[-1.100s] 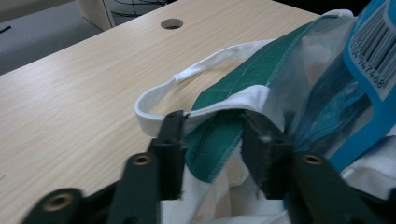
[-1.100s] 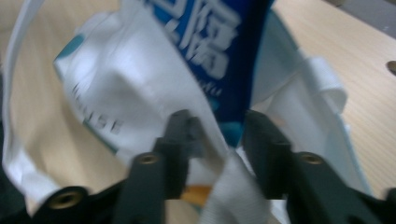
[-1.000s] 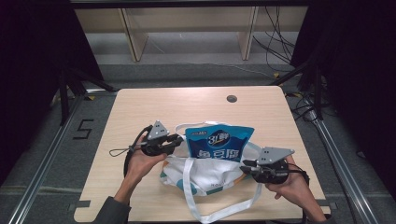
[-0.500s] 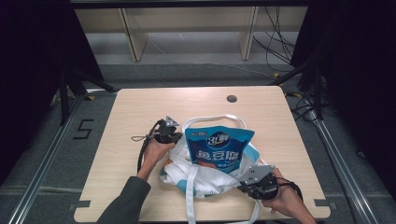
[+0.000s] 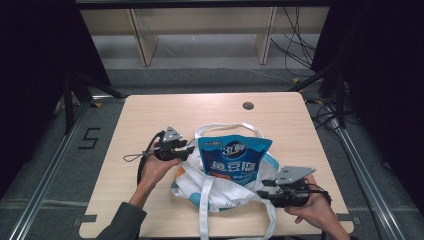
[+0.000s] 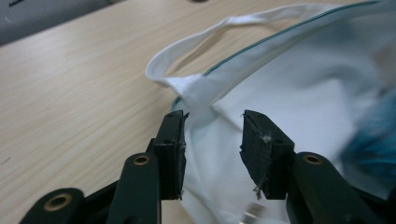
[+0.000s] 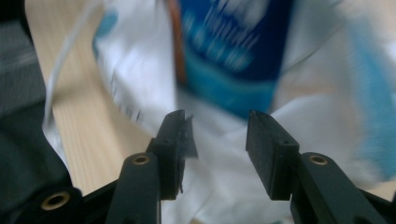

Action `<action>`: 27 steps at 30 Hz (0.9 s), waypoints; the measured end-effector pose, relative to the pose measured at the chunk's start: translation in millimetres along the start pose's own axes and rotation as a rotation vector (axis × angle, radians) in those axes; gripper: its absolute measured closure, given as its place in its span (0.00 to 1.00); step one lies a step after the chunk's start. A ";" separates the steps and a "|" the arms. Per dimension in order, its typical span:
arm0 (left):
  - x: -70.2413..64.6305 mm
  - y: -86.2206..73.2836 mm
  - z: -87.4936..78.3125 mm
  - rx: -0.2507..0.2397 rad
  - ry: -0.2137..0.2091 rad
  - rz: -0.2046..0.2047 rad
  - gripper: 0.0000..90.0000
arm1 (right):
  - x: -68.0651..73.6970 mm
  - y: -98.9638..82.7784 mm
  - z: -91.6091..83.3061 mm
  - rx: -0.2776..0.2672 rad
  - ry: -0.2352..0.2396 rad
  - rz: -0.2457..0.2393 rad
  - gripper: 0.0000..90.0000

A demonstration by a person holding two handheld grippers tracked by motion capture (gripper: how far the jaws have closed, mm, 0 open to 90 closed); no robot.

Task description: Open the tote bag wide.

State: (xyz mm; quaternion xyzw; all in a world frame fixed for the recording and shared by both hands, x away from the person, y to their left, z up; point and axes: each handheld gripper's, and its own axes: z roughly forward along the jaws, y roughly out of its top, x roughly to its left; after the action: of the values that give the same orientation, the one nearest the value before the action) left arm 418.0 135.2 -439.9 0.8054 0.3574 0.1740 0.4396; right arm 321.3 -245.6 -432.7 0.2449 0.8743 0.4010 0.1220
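1. Light wooden rectangular table (image 5: 150, 115): the landmark for every entry below; a small dark round hole (image 5: 248, 105) sits near its far edge.
2. White cloth tote bag with long white strap handles (image 5: 220, 192): lies crumpled on the near half of the table, mouth open toward the far edge. One handle (image 5: 227, 126) loops flat on the table beyond the bag; another strap (image 5: 204, 212) runs to the table's near edge.
3. Blue plastic pouch with white lettering (image 5: 235, 155): stands in the bag's mouth, upper part rising above the cloth, about mid-width of the table.
4. Left gripper (image 6: 212, 140): held over the table at the bag's left edge, just beside the pouch. Its jaws have just been opening and now stand apart; white cloth of the bag's rim lies in the gap, and the pads do not press on it.
5. Right gripper (image 7: 215, 144): held over the table's near right part, at the bag's right side. Its jaws have just been opening and stand apart, aimed at white cloth with the pouch beyond; that view is blurred. A scrap of white clings to one pad (image 7: 180, 135); nothing is clamped.
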 end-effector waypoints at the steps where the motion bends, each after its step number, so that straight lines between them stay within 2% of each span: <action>1: -5.5 -0.3 -4.8 -0.009 -0.024 0.011 0.63 | -1.4 2.9 -6.4 -0.032 -0.011 0.015 0.65; 2: -11.2 -1.6 -7.8 -0.016 -0.052 0.010 0.62 | -2.4 5.5 -12.1 -0.054 -0.029 0.018 0.65; 3: -15.7 -3.3 -11.6 -0.016 -0.062 0.031 0.61 | -5.4 7.4 -16.9 -0.076 -0.062 0.008 0.65; 4: -22.1 -6.3 -14.2 -0.017 -0.073 0.040 0.61 | -6.1 8.7 -20.9 -0.080 -0.088 0.029 0.64; 5: -23.8 -8.3 -16.8 0.004 -0.096 0.055 0.59 | -9.3 9.2 -24.2 -0.086 -0.113 0.034 0.64; 6: -27.6 -10.9 -19.2 -0.012 -0.103 0.043 0.58 | -12.8 9.2 -25.2 -0.095 -0.131 0.030 0.64; 7: -29.3 -12.9 -22.0 -0.020 -0.116 0.038 0.58 | -15.4 8.5 -25.6 -0.092 -0.144 0.046 0.64; 9: -33.2 -15.9 -24.9 -0.032 -0.162 -0.001 0.56 | -21.7 6.3 -23.1 -0.092 -0.153 0.061 0.63; 10: -37.2 -18.1 -25.6 -0.045 -0.165 -0.013 0.54 | -25.1 5.0 -20.4 -0.090 -0.153 0.068 0.62; 12: -44.5 -21.1 -29.0 -0.034 -0.190 -0.031 0.53 | -30.7 3.0 -15.5 -0.087 -0.171 0.088 0.62; 13: -49.1 -23.0 -31.1 -0.034 -0.201 -0.037 0.52 | -31.4 2.7 -14.3 -0.076 -0.164 0.097 0.62; 14: -54.7 -25.9 -32.4 -0.037 -0.218 -0.071 0.50 | -31.6 2.3 -13.1 -0.074 -0.171 0.100 0.62; 16: -64.2 -31.7 -35.8 -0.030 -0.254 -0.113 0.46 | -33.3 2.5 -11.6 -0.078 -0.176 0.094 0.61; 17: -67.0 -33.4 -37.0 -0.022 -0.261 -0.131 0.44 | -31.9 3.5 -11.6 -0.075 -0.174 0.125 0.61; 18: -70.5 -35.4 -37.4 -0.017 -0.280 -0.145 0.43 | -34.2 4.4 -12.0 -0.083 -0.185 0.104 0.60; 19: -72.6 -37.0 -37.6 -0.002 -0.294 -0.146 0.42 | -33.1 5.7 -11.6 -0.093 -0.191 0.115 0.59; 20: -75.0 -38.4 -37.1 0.005 -0.308 -0.155 0.40 | -35.3 7.3 -11.8 -0.094 -0.186 0.098 0.59; 21: -77.6 -40.0 -35.6 0.013 -0.315 -0.162 0.40 | -34.3 8.8 -10.6 -0.092 -0.189 0.112 0.59; 22: -80.8 -41.3 -34.4 0.027 -0.294 -0.157 0.42 | -37.2 10.8 -9.8 -0.090 -0.195 0.091 0.59; 23: -82.5 -42.7 -31.8 0.036 -0.294 -0.145 0.45 | -36.4 12.8 -7.0 -0.092 -0.202 0.113 0.60; 25: -83.5 -45.4 -27.9 0.025 -0.322 -0.141 0.58 | -41.7 18.4 -0.8 -0.079 -0.206 0.075 0.61; 27: -84.7 -49.1 -25.5 0.020 -0.341 -0.113 0.71 | -42.8 22.3 7.0 -0.066 -0.190 0.083 0.65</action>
State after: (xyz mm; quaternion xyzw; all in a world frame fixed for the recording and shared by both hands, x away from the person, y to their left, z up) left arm 324.1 105.9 -463.8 0.8062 0.3242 0.0062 0.4948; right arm 367.9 -251.2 -419.6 0.3137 0.8343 0.4090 0.1957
